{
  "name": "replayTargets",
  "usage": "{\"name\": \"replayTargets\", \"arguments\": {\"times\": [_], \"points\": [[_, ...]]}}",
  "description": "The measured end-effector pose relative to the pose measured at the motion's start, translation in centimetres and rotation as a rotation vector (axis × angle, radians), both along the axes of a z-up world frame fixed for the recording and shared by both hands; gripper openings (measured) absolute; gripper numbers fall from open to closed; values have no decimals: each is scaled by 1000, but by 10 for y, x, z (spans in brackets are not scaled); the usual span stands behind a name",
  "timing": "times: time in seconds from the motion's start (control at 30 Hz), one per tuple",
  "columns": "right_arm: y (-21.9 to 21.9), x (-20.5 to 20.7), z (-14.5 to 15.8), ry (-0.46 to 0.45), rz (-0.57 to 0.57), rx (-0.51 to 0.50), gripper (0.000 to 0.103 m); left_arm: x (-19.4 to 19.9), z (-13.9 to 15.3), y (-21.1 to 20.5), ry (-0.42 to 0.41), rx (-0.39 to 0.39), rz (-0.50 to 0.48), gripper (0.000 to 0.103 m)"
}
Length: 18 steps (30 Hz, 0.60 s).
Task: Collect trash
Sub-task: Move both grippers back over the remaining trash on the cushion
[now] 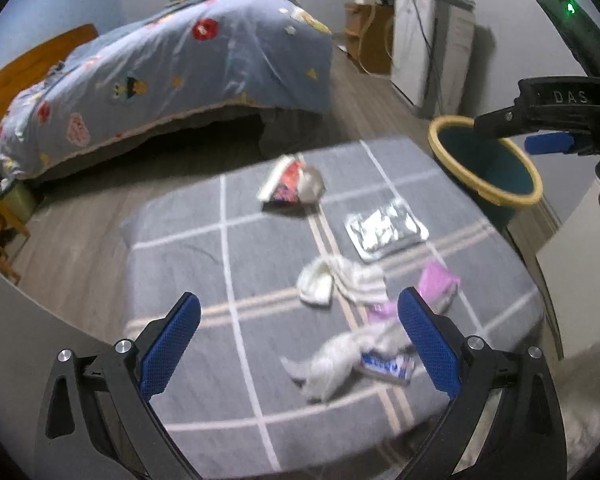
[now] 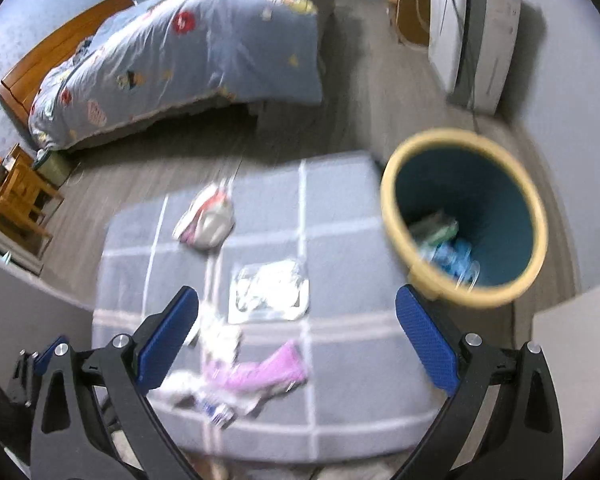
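Observation:
Trash lies on a grey checked mattress (image 1: 188,264): a red-white crumpled wrapper (image 1: 292,182), a silver foil packet (image 1: 386,232), a white tissue wad (image 1: 342,280), a pink wrapper (image 1: 436,282) and a white wrapper with a blue label (image 1: 356,362). My left gripper (image 1: 300,344) is open and empty above the near trash. My right gripper (image 2: 298,342) is open and empty above the mattress, with the foil packet (image 2: 270,292) and pink wrapper (image 2: 264,372) between its fingers. It also shows in the left wrist view (image 1: 540,128), over the teal bin (image 1: 484,164). The bin (image 2: 464,216) holds some trash.
A bed with a blue patterned quilt (image 1: 172,76) stands behind the mattress. A white cabinet (image 1: 432,48) stands at the far right wall. A wooden stool (image 2: 16,196) is at the left. Grey wood floor (image 1: 76,248) surrounds the mattress.

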State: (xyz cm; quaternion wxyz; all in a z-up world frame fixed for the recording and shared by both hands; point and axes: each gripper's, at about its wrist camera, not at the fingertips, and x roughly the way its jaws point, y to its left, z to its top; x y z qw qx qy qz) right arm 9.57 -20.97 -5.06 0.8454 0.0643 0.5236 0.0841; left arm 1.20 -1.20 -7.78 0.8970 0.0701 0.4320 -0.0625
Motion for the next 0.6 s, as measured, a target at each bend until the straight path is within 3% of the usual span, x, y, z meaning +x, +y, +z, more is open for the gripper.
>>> {"name": "replayTargets", "arguments": {"times": [0.1,0.4,0.43,0.53,0.6], "points": [[6,-17,-17,34,-19,-42,97,-8,-16,-2,17,38,-20,97],[-1,-27,-40,86,-94,-51,97,-12,-45,-10,85,46,-106,93],[1,-26,-42,88,-92,-60,97,-12,-48,-10,94,40,-109,91],[6,-24,-49,102,-82,-69,97,-6,-61,-14,144,44,-132,65],[9,-23,-54,112,-73,-72,97,-6,-67,-16,160,58,-144,64]]}}
